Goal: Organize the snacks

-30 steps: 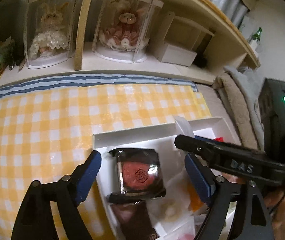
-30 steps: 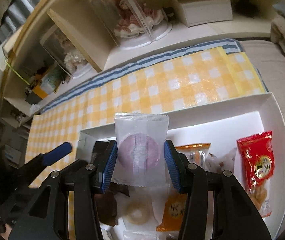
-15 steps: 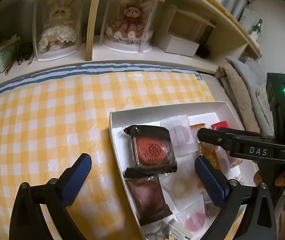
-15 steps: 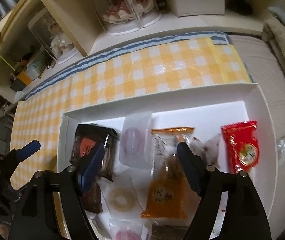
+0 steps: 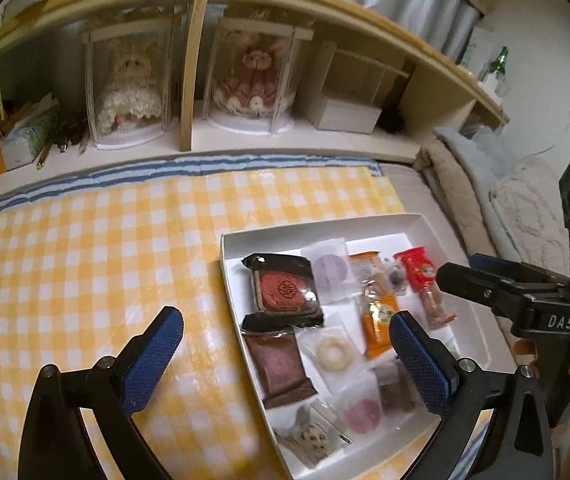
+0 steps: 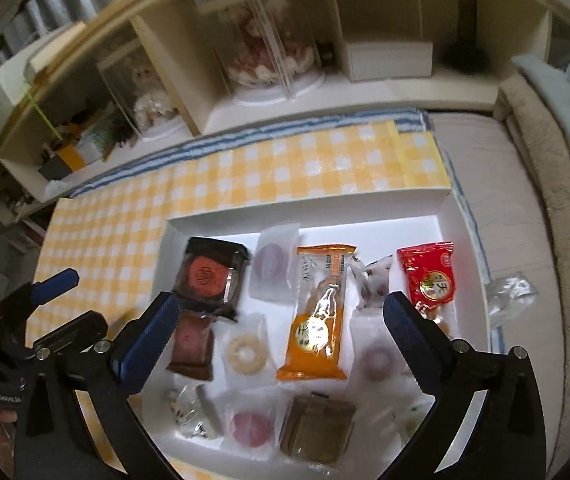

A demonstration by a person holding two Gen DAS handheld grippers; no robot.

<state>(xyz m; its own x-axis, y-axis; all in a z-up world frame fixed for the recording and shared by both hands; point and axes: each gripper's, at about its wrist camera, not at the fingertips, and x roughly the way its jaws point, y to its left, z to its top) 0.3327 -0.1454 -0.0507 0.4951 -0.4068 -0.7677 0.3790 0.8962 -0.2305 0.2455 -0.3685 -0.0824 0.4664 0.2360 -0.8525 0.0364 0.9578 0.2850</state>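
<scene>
A white box (image 5: 224, 252) of wrapped snacks lies on the yellow checked cloth (image 5: 85, 264). In its far left corner lies a dark packet with a red disc (image 5: 283, 290), and a translucent purple pastry packet (image 6: 271, 264) rests beside it. An orange packet (image 6: 319, 320) and a red packet (image 6: 431, 276) lie further right. My left gripper (image 5: 285, 316) hangs open above the box's left edge, holding nothing. Over the middle of the box my right gripper (image 6: 281, 300) has its jaws opening, well clear of the snacks below, with nothing gripped.
A wooden shelf (image 5: 245, 148) behind the cloth holds two dolls in clear cases and a white box (image 5: 345, 116). Folded blankets (image 5: 465, 168) lie at the right. A clear wrapper (image 6: 511, 292) sits on the mattress right of the box.
The right gripper let go of the purple pastry packet, which now lies in the box. The left gripper spread away from the dark packet. Both grippers rose and pulled back.
</scene>
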